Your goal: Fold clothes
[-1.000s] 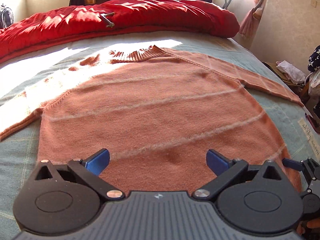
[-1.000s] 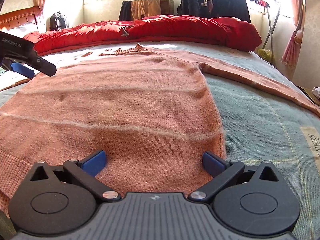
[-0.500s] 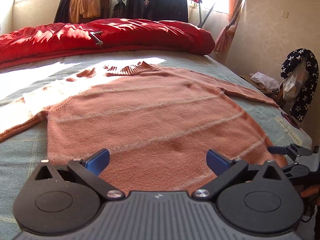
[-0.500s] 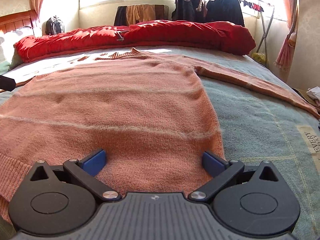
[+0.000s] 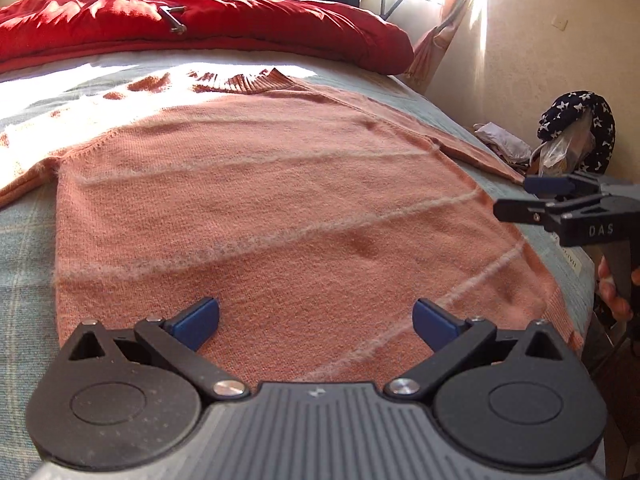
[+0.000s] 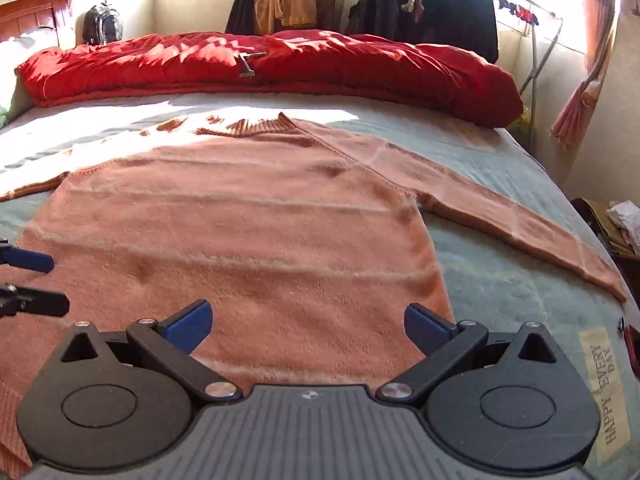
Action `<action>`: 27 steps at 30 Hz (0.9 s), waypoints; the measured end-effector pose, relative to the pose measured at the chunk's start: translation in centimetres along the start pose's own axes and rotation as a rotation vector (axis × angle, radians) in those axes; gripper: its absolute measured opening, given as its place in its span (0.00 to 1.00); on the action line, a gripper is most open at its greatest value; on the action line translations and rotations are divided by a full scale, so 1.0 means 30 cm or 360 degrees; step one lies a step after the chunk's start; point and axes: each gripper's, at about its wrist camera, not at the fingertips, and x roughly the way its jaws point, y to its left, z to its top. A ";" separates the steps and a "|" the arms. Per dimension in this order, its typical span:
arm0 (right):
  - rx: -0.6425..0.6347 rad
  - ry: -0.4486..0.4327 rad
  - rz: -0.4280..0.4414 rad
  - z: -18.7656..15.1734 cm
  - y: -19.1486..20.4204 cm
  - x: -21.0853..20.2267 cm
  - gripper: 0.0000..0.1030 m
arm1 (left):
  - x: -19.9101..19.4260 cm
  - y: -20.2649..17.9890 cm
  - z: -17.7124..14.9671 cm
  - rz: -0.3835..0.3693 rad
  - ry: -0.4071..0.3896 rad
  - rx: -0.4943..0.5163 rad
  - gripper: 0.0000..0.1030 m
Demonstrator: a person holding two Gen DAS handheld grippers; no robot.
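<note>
A salmon-pink knit sweater [image 5: 256,200] [image 6: 248,240] with pale stripes lies flat and spread out on the bed, collar at the far end, sleeves stretched to both sides. My left gripper [image 5: 316,320] hovers open over the sweater's hem, nothing between its blue pads. My right gripper [image 6: 308,322] is also open above the hem near the sweater's right edge. The right gripper [image 5: 560,200] shows at the right of the left wrist view, held by a hand. The left gripper's fingertips [image 6: 28,280] poke in at the left of the right wrist view.
A red duvet [image 6: 280,68] is bunched along the far side of the pale blue-grey bedspread [image 6: 500,280]. A clothes rack with dark jackets [image 6: 432,12] stands by the window. Bags and a star-patterned cloth [image 5: 576,128] sit beside the bed at right.
Both grippers have risen and tilted down over the sweater's hem. The right gripper has come into the left wrist view's right edge. Both stay open.
</note>
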 end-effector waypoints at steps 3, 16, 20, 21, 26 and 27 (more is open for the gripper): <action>-0.0230 -0.0105 0.0078 0.180 0.070 0.070 1.00 | -0.003 0.005 -0.004 0.0006 0.0013 0.0007 0.99; -0.0332 0.0153 0.0320 0.669 0.250 0.646 1.00 | 0.011 0.024 -0.009 -0.0052 0.0034 0.0019 0.99; -0.0335 0.0277 0.0338 0.737 0.335 0.841 1.00 | 0.009 0.046 -0.013 -0.0099 0.0026 -0.0005 0.99; -0.0345 0.0296 0.0326 0.744 0.351 0.880 1.00 | 0.008 0.053 -0.015 -0.0116 0.0023 -0.0023 0.99; -0.0410 0.0358 0.0222 0.752 0.416 1.053 1.00 | 0.010 0.078 -0.017 -0.0171 0.0013 -0.0070 0.99; -0.0393 0.0369 0.0217 0.752 0.418 1.085 1.00 | 0.009 0.083 -0.016 -0.0184 0.0011 -0.0081 0.99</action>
